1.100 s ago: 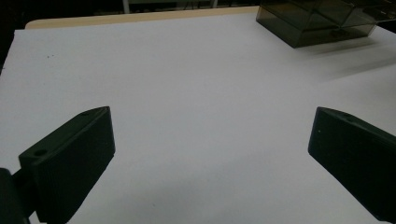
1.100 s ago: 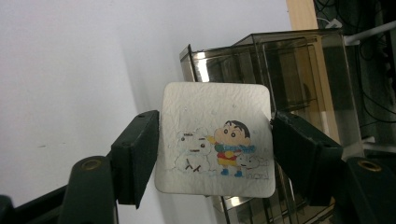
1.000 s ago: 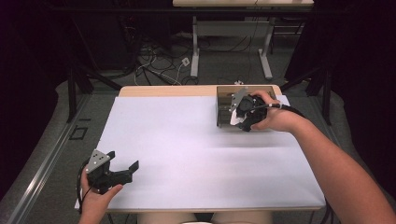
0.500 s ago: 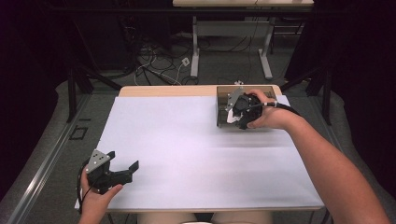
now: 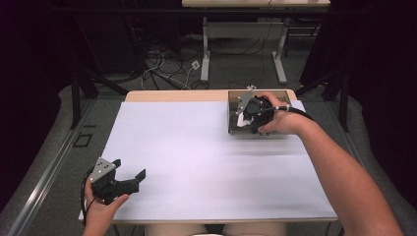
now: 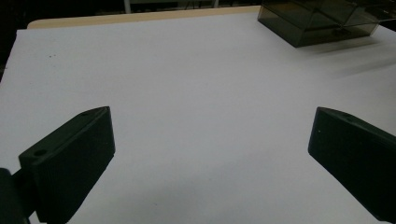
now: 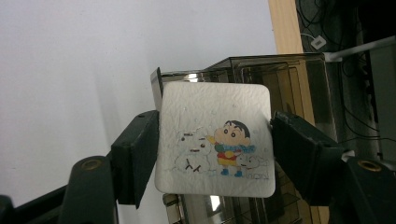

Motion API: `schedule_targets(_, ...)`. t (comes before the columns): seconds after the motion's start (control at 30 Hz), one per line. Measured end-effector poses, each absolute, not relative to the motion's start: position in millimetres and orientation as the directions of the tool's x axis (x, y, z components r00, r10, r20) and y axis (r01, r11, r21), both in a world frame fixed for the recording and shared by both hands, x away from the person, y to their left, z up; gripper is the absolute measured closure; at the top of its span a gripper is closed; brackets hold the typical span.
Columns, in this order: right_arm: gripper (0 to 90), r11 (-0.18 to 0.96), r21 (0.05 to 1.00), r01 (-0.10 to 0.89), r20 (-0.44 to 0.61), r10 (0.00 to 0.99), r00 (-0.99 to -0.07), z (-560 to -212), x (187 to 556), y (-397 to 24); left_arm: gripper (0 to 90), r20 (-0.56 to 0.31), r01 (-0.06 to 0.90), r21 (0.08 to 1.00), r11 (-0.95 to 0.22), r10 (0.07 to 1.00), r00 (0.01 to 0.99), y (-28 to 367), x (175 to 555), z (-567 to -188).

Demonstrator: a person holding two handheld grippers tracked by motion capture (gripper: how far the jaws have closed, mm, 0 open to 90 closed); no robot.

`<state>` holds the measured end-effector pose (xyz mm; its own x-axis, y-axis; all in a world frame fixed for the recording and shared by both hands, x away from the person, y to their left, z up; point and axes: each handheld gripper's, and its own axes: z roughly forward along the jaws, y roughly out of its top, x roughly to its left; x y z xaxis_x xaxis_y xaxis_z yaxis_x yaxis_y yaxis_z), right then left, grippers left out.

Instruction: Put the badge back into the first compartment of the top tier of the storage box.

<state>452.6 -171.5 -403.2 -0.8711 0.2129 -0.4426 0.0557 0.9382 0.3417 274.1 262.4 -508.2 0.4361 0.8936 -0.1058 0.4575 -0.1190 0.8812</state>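
Note:
My right gripper (image 7: 215,144) is shut on a white square coaster (image 7: 215,116) that bears a cartoon of a child and snowmen, with its pads pressing on the left and right edges. In the high view this gripper (image 5: 244,118) holds the coaster (image 5: 241,120) over a dark see-through box (image 5: 230,127) at the table's far right. The box (image 7: 299,79) sits right behind the coaster. My left gripper (image 5: 130,168) rests at the near left corner, open, with nothing between its jaws (image 6: 212,140).
A white sheet (image 5: 196,157) covers the table, and a strip of wood (image 5: 172,96) shows along its far edge. The box (image 6: 317,21) stands far off to the upper right in the left gripper view. Desk legs and cables lie on the floor behind the table.
The right gripper with the coaster has edged a little to the left over the box. The left gripper has stayed where it was.

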Motion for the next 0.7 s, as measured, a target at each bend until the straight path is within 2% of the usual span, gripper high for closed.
schedule_targets(0.7,32.9,0.945,0.324,0.033,-0.455,0.187,-0.871,-412.8,463.8,-160.4,0.6,-0.105,0.457,0.881,-0.12,0.893,0.437,262.7,273.9,-508.3)
